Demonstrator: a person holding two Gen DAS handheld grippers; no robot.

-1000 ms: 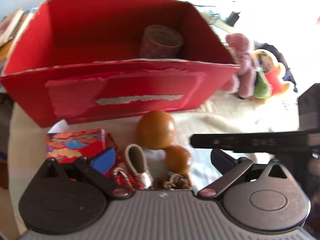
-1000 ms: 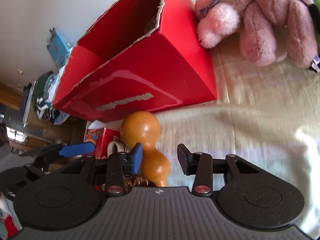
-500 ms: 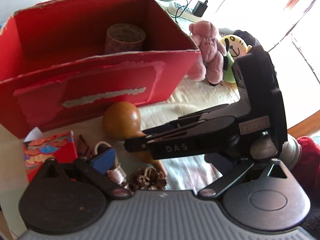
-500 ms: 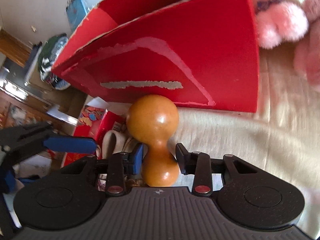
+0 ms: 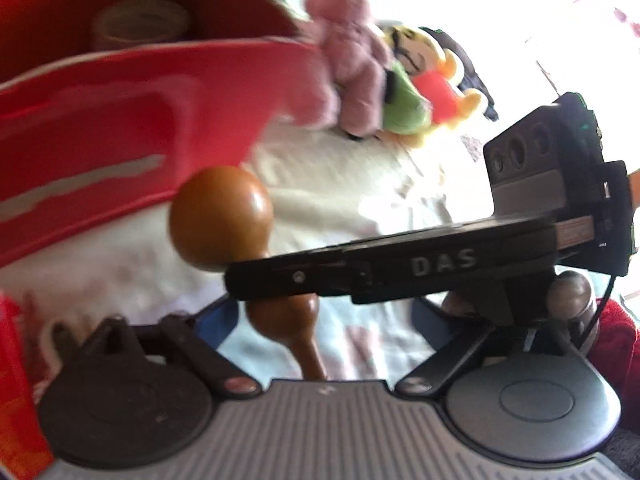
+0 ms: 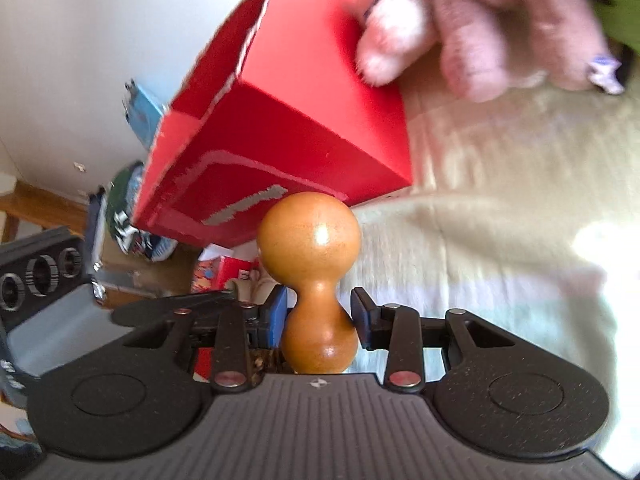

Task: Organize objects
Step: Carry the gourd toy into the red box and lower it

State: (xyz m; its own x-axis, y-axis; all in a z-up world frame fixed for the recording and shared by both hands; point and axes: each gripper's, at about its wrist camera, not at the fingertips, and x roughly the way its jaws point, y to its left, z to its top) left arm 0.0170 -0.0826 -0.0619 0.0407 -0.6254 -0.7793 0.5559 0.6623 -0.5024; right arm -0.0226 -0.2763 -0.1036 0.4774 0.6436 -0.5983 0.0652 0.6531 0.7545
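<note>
a pale cream blanket covers the surface, creased and soft, with a patch of hard sunlight at its right side in the right wrist view. behind it rises a plain off-white wall. low at the left edge a strip of wooden furniture shows, with a blurred heap of clutter beside it. in the left wrist view the upper right is washed out by strong daylight, as from a window.
</note>
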